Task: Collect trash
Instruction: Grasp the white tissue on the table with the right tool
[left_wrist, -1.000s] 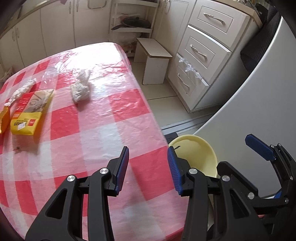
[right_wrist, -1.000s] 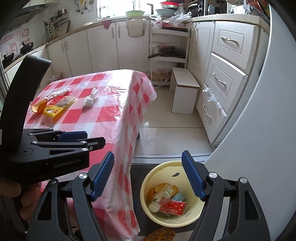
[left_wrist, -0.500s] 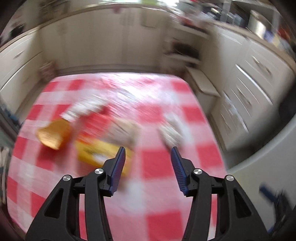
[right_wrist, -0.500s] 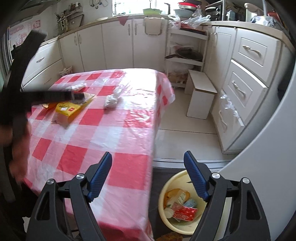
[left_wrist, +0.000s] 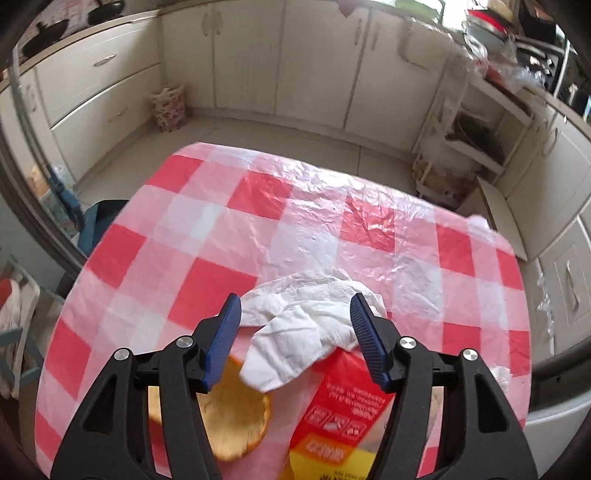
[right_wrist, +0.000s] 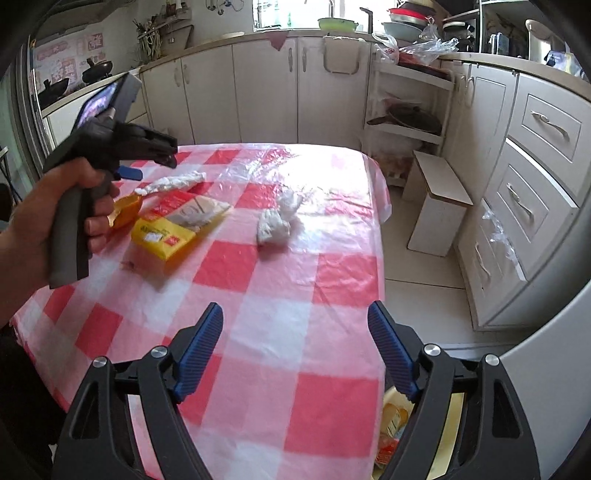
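A crumpled white tissue (left_wrist: 306, 325) lies on the red-checked table (left_wrist: 207, 251), partly over a red and yellow carton (left_wrist: 332, 421), with an orange peel (left_wrist: 236, 421) beside it. My left gripper (left_wrist: 295, 332) is open, its jaws on either side of the tissue; it shows in the right wrist view (right_wrist: 147, 162) too. My right gripper (right_wrist: 295, 343) is open and empty above the table's near edge. That view shows the tissue (right_wrist: 170, 182), the carton (right_wrist: 177, 225), the peel (right_wrist: 125, 210) and a second white wad (right_wrist: 277, 221). A yellow bin (right_wrist: 454, 424) with trash stands on the floor below.
A small white stool (right_wrist: 436, 206) stands on the floor past the table. White drawers (right_wrist: 532, 206) and cabinets (right_wrist: 266, 85) line the walls. A shelf rack with a pan (right_wrist: 406, 114) stands in the corner. A white appliance side (right_wrist: 554, 387) rises at right.
My left gripper has swung from the table's bin edge over to the tissue, carton and peel. My right gripper has risen from over the bin to the table's edge.
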